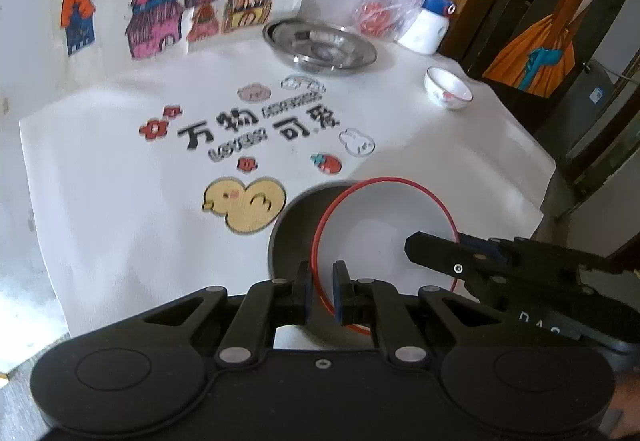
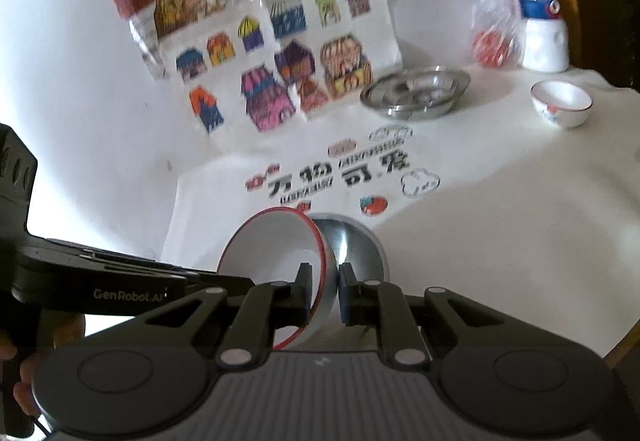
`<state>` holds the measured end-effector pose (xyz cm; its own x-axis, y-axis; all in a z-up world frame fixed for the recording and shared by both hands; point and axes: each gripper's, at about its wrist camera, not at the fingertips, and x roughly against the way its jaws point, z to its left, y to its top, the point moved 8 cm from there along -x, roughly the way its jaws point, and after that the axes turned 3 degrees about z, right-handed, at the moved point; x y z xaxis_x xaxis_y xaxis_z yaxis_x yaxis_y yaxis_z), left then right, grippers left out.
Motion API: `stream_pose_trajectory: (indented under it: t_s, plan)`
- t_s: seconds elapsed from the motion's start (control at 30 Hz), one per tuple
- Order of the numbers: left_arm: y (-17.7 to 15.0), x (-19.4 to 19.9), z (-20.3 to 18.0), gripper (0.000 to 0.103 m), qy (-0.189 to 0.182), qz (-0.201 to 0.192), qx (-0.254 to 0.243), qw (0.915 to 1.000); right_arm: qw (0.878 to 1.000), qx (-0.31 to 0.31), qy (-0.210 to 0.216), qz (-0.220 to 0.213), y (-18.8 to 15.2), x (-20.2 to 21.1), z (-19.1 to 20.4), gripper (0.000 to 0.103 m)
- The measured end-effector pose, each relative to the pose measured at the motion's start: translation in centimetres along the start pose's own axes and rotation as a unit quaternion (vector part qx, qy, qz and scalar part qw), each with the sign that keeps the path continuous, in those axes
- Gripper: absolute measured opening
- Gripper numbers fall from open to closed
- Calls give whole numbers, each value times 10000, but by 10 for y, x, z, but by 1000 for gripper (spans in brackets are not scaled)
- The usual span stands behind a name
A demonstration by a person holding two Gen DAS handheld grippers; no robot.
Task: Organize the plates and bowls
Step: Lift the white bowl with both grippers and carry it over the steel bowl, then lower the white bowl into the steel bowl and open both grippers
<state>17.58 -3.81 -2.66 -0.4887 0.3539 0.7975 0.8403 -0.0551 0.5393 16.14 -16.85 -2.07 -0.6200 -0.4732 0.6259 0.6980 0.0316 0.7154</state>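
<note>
A white bowl with a red rim (image 1: 384, 233) (image 2: 272, 253) hangs tilted over the near part of the white printed tablecloth (image 1: 120, 201). My left gripper (image 1: 322, 281) is shut on its near rim, one pad inside and one outside. My right gripper (image 2: 323, 281) is shut on the opposite wall; in the left wrist view the right gripper (image 1: 416, 247) reaches in from the right. The left gripper (image 2: 240, 281) enters the right wrist view from the left. A steel bowl (image 1: 290, 237) (image 2: 356, 241) sits just behind the white one; whether they touch is hidden.
A wide steel basin (image 1: 320, 49) (image 2: 416, 93) stands at the back. A small white flowered bowl (image 1: 448, 93) (image 2: 560, 109) sits near the right table edge. A clear bag of red things (image 1: 384, 1) and a white and blue bottle (image 1: 432, 21) stand in the far corner.
</note>
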Motion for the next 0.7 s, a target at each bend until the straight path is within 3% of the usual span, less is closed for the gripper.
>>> stream_pose_trajectory:
  t_s: [0.3, 0.47, 0.7]
  plan:
    - [-5, -18, 10, 10, -52, 351, 262, 9990, 9948, 756, -122, 673, 5, -15, 9, 18]
    - [2, -21, 12, 10, -12, 344, 420, 9985, 9894, 721, 111, 1256, 2, -27, 1, 18]
    - [4, -22, 11, 10, -2, 392, 468, 9981, 9883, 790, 82, 1300, 11, -27, -1, 18]
